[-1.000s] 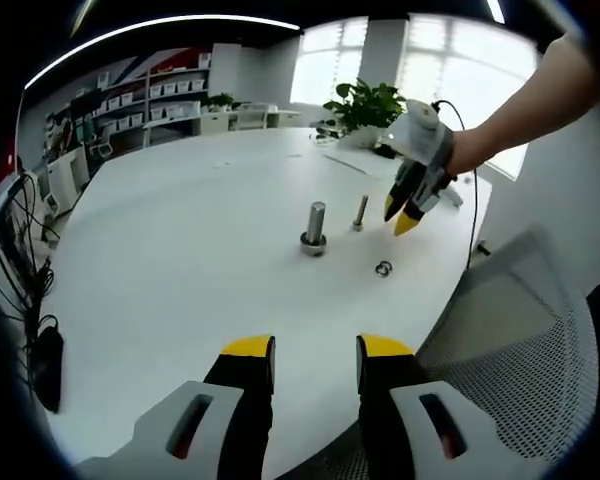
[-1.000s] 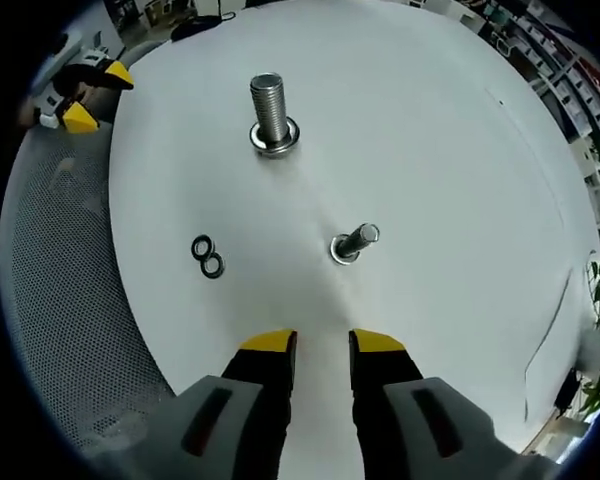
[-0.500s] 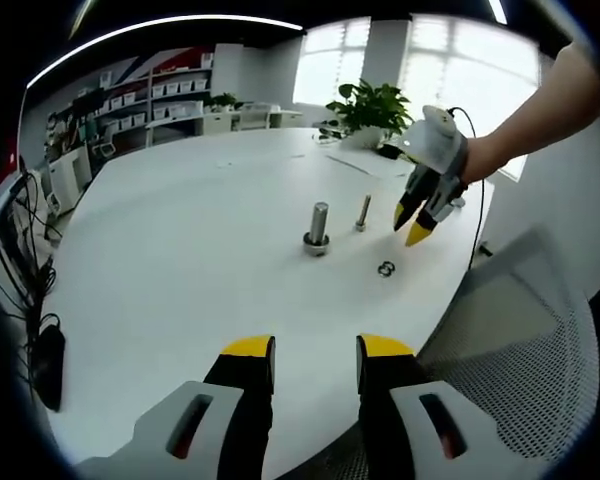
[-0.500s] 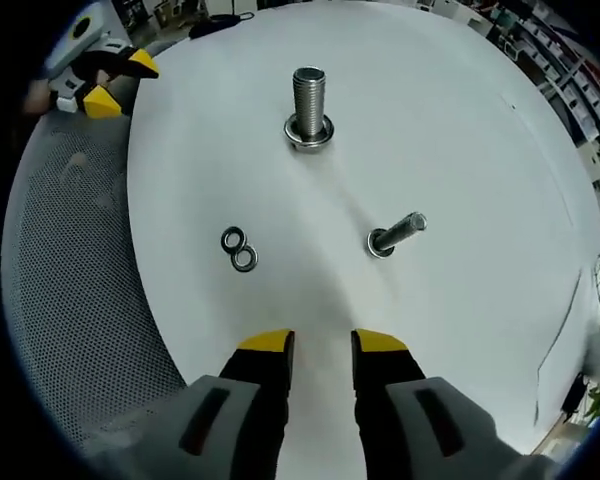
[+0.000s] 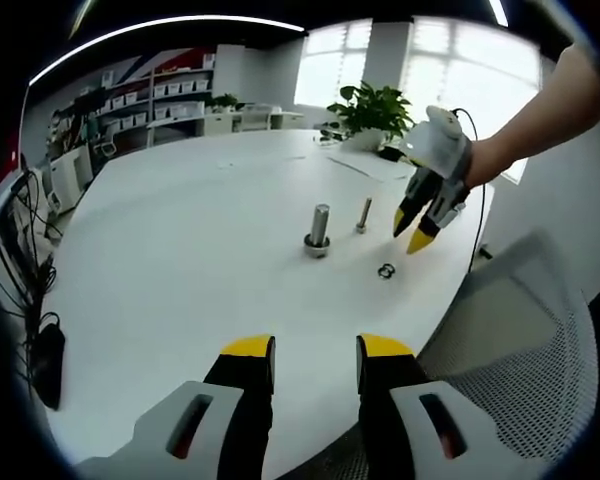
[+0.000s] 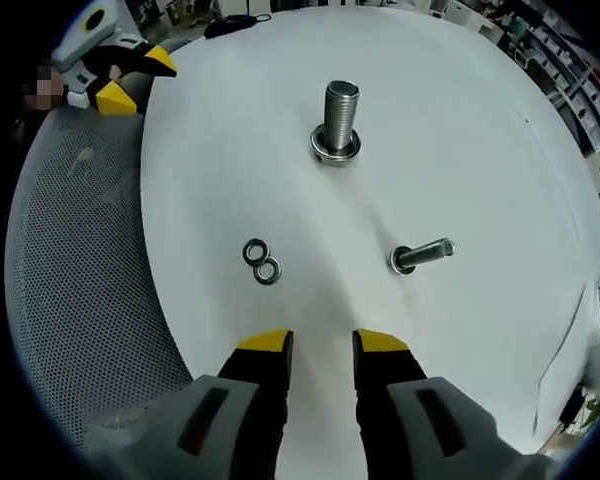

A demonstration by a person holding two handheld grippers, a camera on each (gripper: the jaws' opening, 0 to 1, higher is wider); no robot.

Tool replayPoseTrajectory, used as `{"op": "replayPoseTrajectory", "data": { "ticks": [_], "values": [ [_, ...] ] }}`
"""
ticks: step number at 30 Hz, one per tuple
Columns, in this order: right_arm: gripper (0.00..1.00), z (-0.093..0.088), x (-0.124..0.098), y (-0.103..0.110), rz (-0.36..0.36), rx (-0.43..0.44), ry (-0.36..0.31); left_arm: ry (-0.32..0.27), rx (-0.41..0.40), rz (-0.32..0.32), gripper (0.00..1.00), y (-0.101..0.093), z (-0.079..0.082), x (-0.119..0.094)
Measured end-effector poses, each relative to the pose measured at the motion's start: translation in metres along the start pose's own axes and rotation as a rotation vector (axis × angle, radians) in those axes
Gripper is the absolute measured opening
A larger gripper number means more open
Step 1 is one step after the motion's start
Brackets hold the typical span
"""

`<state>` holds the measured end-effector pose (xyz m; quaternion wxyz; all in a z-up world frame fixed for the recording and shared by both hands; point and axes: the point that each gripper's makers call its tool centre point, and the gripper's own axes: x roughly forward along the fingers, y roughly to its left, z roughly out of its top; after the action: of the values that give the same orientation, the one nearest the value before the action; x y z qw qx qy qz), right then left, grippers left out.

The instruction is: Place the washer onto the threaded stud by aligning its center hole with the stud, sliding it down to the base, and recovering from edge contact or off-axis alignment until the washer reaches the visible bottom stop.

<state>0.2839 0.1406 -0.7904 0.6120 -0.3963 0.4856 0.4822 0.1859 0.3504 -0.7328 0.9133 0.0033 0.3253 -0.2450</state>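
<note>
Two small metal washers (image 6: 262,261) lie touching each other on the white table (image 6: 460,150), also seen as washers (image 5: 385,270) in the left gripper view. A thick threaded stud (image 6: 338,121) stands upright on a wide base; it appears as stud (image 5: 319,229) too. A thinner stud (image 6: 418,256) stands to its right, seen as thin stud (image 5: 363,214). My right gripper (image 6: 320,343) hovers open above the table, just near of the washers, holding nothing; it shows as right gripper (image 5: 411,229). My left gripper (image 5: 311,348) is open and empty at the table's near edge, seen as left gripper (image 6: 130,80).
A grey mesh chair (image 6: 80,300) sits against the table edge beside the washers, also chair (image 5: 520,340). A potted plant (image 5: 365,105) and papers stand at the table's far side. Cables and a black device (image 5: 45,365) lie at the left edge.
The right gripper has drifted so the washers and both studs sit further right and lower in its view. The left gripper has stayed still.
</note>
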Motion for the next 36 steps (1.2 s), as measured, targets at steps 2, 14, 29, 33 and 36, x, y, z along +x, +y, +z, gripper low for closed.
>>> {"op": "replayPoseTrajectory", "data": {
  "ticks": [2,14,29,33,36],
  "values": [
    [0.27,0.000,0.001,0.000,0.001,0.006,0.000,0.002,-0.002,-0.003,0.30,0.000,0.000,0.000],
    [0.27,0.008,0.000,0.013,0.008,-0.002,-0.010,0.000,0.003,-0.014,0.30,-0.003,0.000,-0.001],
    [0.28,0.016,0.001,0.027,0.034,-0.024,-0.012,-0.005,-0.009,-0.014,0.30,-0.002,0.001,-0.001],
    [0.29,0.021,0.004,0.036,0.060,-0.037,-0.025,-0.007,-0.011,-0.013,0.30,-0.001,0.001,-0.001],
    [0.29,0.023,0.007,0.037,0.054,-0.054,-0.020,-0.005,-0.011,-0.013,0.30,-0.001,0.001,-0.001]
  ]
}}
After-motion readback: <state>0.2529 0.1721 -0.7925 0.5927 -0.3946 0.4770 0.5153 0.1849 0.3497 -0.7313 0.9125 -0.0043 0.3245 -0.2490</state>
